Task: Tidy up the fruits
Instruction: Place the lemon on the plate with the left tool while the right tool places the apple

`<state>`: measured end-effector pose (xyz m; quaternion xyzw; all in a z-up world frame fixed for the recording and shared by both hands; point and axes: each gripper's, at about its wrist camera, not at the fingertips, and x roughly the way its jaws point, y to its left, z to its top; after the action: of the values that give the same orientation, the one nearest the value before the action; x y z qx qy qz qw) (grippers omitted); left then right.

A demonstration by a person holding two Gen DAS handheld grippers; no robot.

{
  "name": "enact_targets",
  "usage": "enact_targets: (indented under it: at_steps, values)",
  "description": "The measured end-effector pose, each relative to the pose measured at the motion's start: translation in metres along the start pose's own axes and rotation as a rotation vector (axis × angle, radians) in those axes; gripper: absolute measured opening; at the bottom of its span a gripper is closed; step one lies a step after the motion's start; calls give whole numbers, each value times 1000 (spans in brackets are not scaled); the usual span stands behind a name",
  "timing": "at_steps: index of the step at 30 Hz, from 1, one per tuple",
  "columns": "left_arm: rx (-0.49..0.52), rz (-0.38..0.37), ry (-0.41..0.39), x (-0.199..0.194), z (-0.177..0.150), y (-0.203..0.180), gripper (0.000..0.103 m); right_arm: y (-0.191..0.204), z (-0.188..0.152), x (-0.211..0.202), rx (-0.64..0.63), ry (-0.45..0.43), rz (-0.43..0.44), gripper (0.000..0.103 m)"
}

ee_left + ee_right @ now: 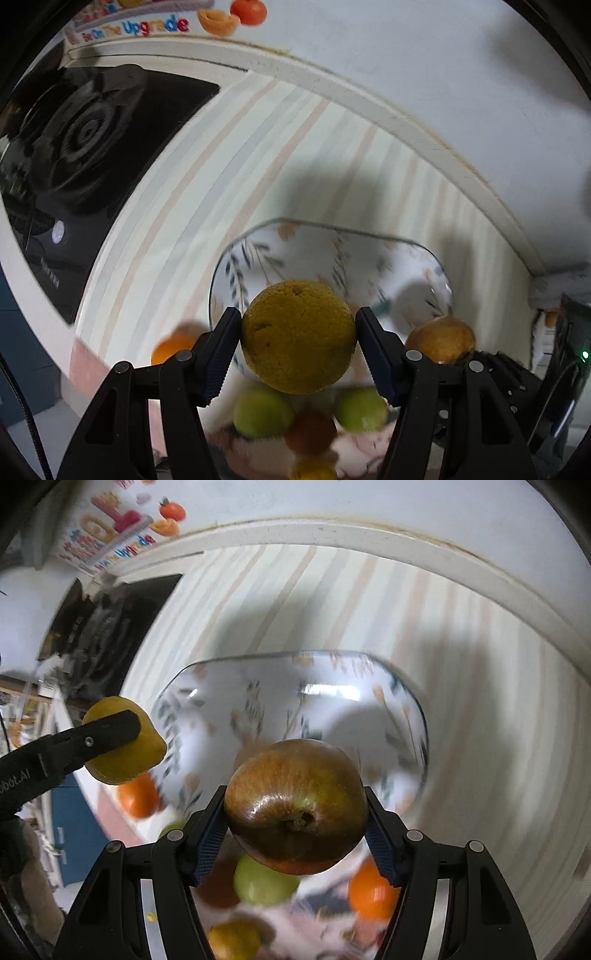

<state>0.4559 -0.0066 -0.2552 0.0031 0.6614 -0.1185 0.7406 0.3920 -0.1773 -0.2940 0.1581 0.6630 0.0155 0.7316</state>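
My left gripper (297, 326) is shut on a rough yellow-orange citrus fruit (295, 354), held above a clear glass dish (369, 254) with a leaf print. The right wrist view shows my right gripper (295, 801) shut on a glossy red-brown apple (291, 782) over the same dish (332, 675). That apple (441, 339) also appears at the right of the left wrist view. The citrus (147, 753) shows at the left of the right wrist view, in the left gripper's fingers (110, 727). Blurred beneath lie two green fruits (262, 411) (360, 410), a reddish one (312, 432) and oranges (373, 888) (138, 795).
The dish stands on a striped cloth (207, 177) on a counter against a white wall (406, 66). A black gas stove (92, 140) is at the left. A colourful printed box (99, 528) sits at the back left corner.
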Motion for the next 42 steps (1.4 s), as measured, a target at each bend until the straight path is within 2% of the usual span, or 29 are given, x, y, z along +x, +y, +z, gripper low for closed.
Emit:
enact_targets:
  at_steps: [5, 9, 14, 18, 23, 24, 25, 26, 27, 30, 33, 42]
  values:
    - [-7, 2, 102, 44, 30, 2, 62, 5, 31, 33, -30, 62, -35, 70]
    - [10, -3, 172, 67, 41, -3, 62, 8, 41, 47, -44, 79, -49, 70]
    - [24, 10, 206, 81, 42, -5, 62, 10, 51, 60, -53, 122, -42, 70]
    - [29, 24, 204, 83, 43, -6, 62, 13, 55, 64, -60, 139, -43, 71]
    - [11, 34, 187, 80, 45, -3, 64, 15, 56, 66, -39, 149, -41, 73]
    - [6, 42, 177, 78, 50, -4, 71, 18, 57, 68, -32, 143, -42, 86]
    - [2, 48, 162, 74, 51, -3, 76, 18, 58, 63, -26, 130, -44, 95]
    - [0, 53, 140, 69, 53, -1, 83, 13, 57, 58, -26, 123, -41, 95]
    - [2, 62, 128, 66, 54, -1, 86, 13, 58, 55, -24, 117, -38, 95]
    - [12, 84, 103, 55, 54, 2, 86, 13, 59, 42, -18, 104, -27, 95]
    - [29, 101, 77, 42, 43, 2, 86, 13, 53, 29, -25, 84, -57, 95]
    - [22, 181, -44, -5, -5, -7, 86, 8, 9, 1, -44, 58, -84, 95]
